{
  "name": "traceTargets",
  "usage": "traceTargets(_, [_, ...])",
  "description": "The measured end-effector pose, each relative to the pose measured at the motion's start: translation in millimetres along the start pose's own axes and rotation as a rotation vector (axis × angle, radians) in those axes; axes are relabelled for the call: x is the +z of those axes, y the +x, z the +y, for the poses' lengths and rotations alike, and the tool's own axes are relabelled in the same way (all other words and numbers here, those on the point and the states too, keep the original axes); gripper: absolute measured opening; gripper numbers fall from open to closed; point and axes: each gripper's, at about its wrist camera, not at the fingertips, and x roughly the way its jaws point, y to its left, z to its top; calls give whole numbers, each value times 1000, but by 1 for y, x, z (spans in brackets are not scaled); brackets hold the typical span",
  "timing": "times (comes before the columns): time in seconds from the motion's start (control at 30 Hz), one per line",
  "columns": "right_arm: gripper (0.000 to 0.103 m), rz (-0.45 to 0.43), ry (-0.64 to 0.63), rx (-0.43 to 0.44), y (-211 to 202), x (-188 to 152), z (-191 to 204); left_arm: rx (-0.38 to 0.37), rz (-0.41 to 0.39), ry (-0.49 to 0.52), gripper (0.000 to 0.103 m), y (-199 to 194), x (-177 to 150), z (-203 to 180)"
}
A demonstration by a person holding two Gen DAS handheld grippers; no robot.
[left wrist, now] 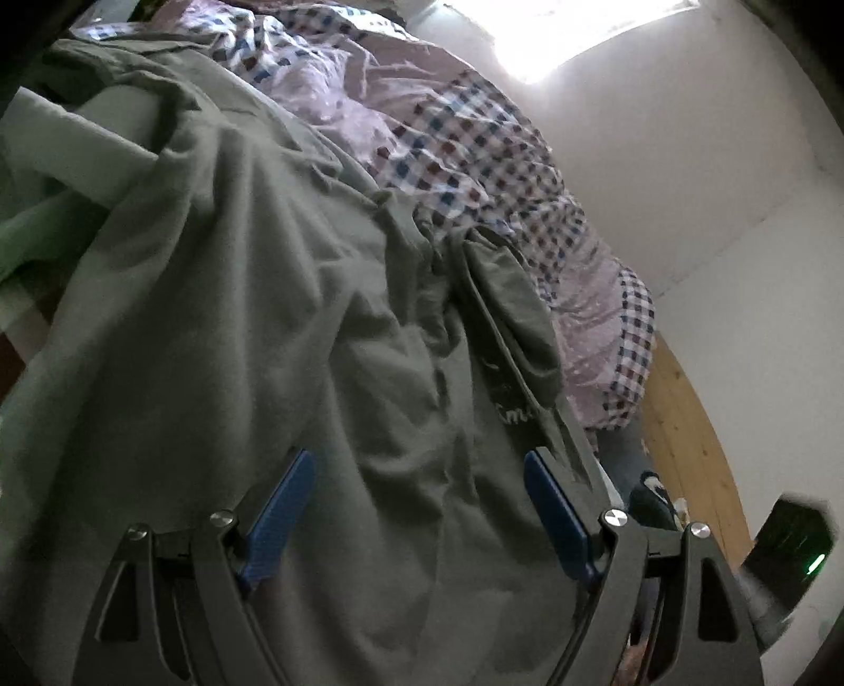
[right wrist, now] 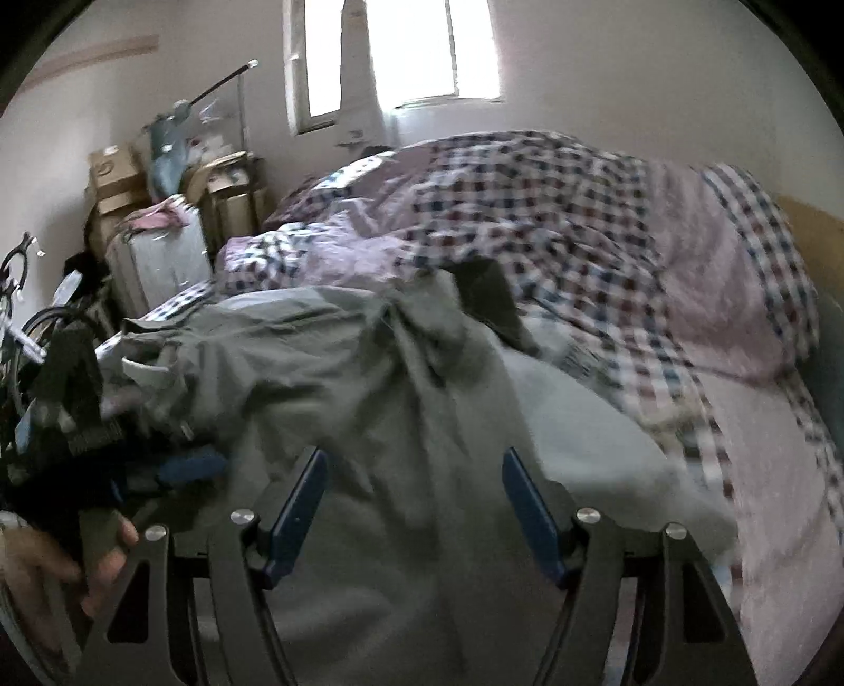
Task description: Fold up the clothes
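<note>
A grey-green garment (left wrist: 253, 327) fills most of the left wrist view, crumpled, with a folded part and some white lettering (left wrist: 514, 409) at its right. My left gripper (left wrist: 416, 456) is open, its blue pads (left wrist: 282, 506) wide apart over the cloth. In the right wrist view the same garment (right wrist: 327, 369) lies rumpled across the bed, with a pale lining part (right wrist: 580, 417) to the right. My right gripper (right wrist: 414, 454) is open just above the cloth. At the far left a hand (right wrist: 47, 570) holds a dark tool with a blue pad (right wrist: 192, 467), which looks like the left gripper.
A checked purple, blue and white duvet (right wrist: 554, 211) is bunched behind the garment. Left of the bed stand cardboard boxes (right wrist: 113, 179) and a pale suitcase (right wrist: 158, 264), with a bright window (right wrist: 401, 47) above. A wooden panel (left wrist: 691, 432) and a black device with a green light (left wrist: 791, 549) are at the right.
</note>
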Motion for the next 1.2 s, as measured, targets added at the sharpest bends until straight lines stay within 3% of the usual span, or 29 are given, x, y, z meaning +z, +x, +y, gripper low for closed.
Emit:
traceTargets(0.1, [67,44,-64,16,30,32,19,11,-18,-15,85,2,4,5])
traceTargets(0.17, [54,73,-107,26,50,53,31,29,-34,-39,85,1,8,11])
traceTargets(0.27, [47,117,-168,26,81,79,51,25,-34,-96,85,1,14,22])
traceTargets(0.37, [42,184,-246,-44,128,88,63,16,-40,-104,85,-3,17,23])
traceTargets(0.67, [23,318,-312,-236,214,86,43,16,-32,-127,85,-1,26,30])
traceTargets(0.7, [21,323,-309,-247,217,86,40,19,-30,-130,85,0,27,31])
traceTargets(0.77, [1,331,-303,-266,220,87,34,27,-25,-129,85,0,26,34])
traceTargets(1.2, [0,102,25,-268,105,126,-73,101,-10,-96,85,14,22,32])
